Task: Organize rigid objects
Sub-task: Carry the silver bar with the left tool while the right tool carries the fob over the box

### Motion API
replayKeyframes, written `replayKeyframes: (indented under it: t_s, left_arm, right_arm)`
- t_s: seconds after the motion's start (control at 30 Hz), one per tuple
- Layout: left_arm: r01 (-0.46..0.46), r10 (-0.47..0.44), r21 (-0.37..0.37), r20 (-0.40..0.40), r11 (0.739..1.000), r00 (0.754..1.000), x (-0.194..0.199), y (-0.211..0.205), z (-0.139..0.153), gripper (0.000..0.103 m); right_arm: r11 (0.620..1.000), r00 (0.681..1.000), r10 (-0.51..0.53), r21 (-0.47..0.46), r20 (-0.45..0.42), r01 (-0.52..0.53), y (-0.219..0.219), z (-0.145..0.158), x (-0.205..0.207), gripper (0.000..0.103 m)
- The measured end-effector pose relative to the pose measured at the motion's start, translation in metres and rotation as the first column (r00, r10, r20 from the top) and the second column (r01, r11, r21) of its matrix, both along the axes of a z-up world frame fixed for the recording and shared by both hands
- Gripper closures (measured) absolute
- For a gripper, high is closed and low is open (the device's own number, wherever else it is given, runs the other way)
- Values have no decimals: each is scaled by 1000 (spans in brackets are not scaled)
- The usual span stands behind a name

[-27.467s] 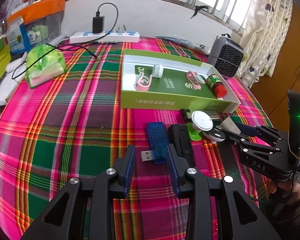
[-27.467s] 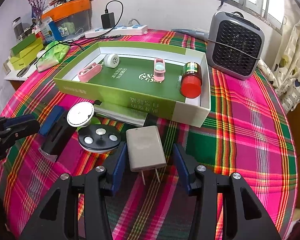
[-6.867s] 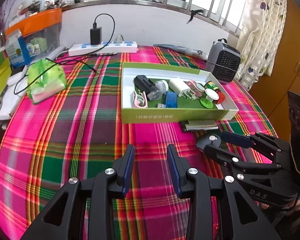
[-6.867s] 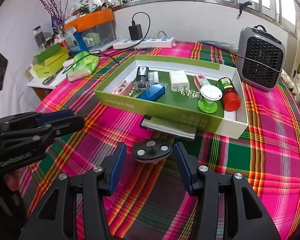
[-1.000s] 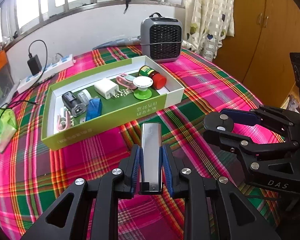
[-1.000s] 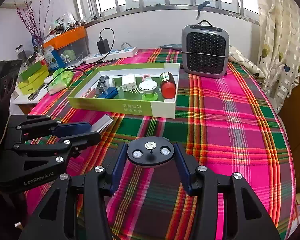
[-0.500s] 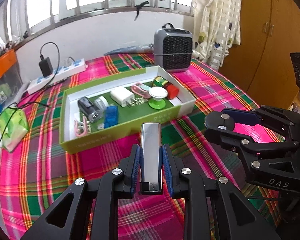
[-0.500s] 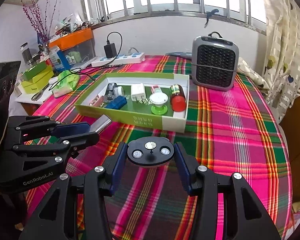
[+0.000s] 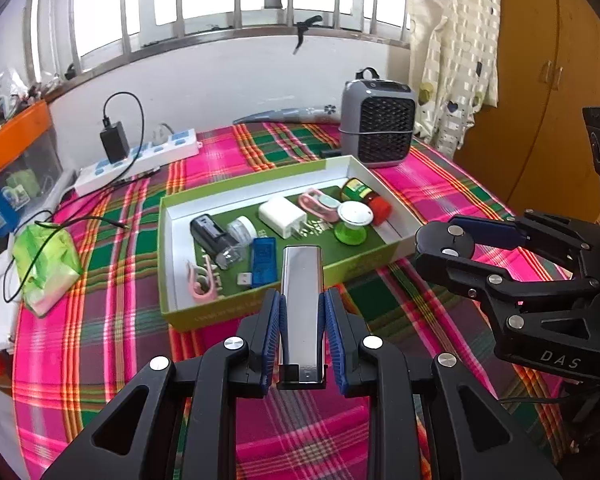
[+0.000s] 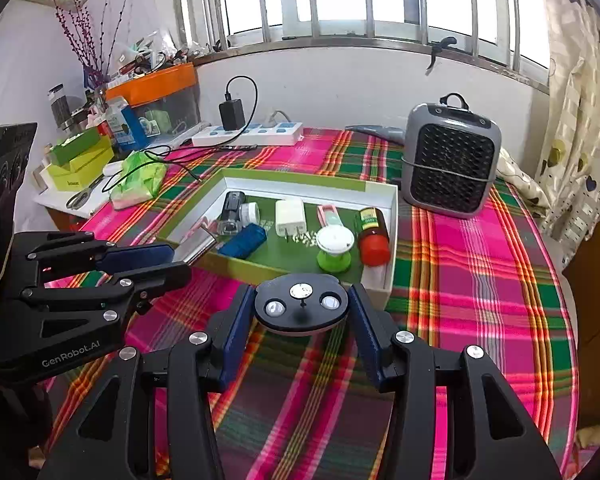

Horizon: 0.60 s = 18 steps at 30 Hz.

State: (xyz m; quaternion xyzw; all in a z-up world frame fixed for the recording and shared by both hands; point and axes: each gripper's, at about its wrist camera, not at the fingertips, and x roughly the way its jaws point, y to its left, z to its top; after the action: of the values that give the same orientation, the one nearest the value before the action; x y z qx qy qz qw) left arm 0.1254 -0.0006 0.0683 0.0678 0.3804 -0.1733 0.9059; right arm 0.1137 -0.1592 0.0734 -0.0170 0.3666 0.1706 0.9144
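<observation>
Left hand-held gripper [image 9: 302, 312]: you're clenching the silver bar [image 9: 301, 280].
Right hand-held gripper [image 10: 302, 316]: you're gripping the black disc [image 10: 301, 306].
Box [image 10: 384, 280]: sitting just ahead of both.

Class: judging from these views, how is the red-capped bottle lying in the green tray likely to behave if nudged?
The red-capped bottle lies on its round side, so it would probably roll. The green tray wall beside it should stop it. It looks rigid.
</observation>
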Motion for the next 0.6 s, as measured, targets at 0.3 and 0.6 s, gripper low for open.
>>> replayKeyframes:
  t_s: [0.3, 0.6]
  left_arm:
    - [-32, 32, -8, -4, 999, 999, 19, 14, 1, 81]
    - [-54, 54, -7, -10, 999, 998, 37, 21, -2, 81]
  right_arm:
    - [1000, 1000, 20, -11, 12, -20, 12, 7, 23, 54]
    - [1000, 1000, 21, -20, -4, -21, 19, 4, 52, 54]
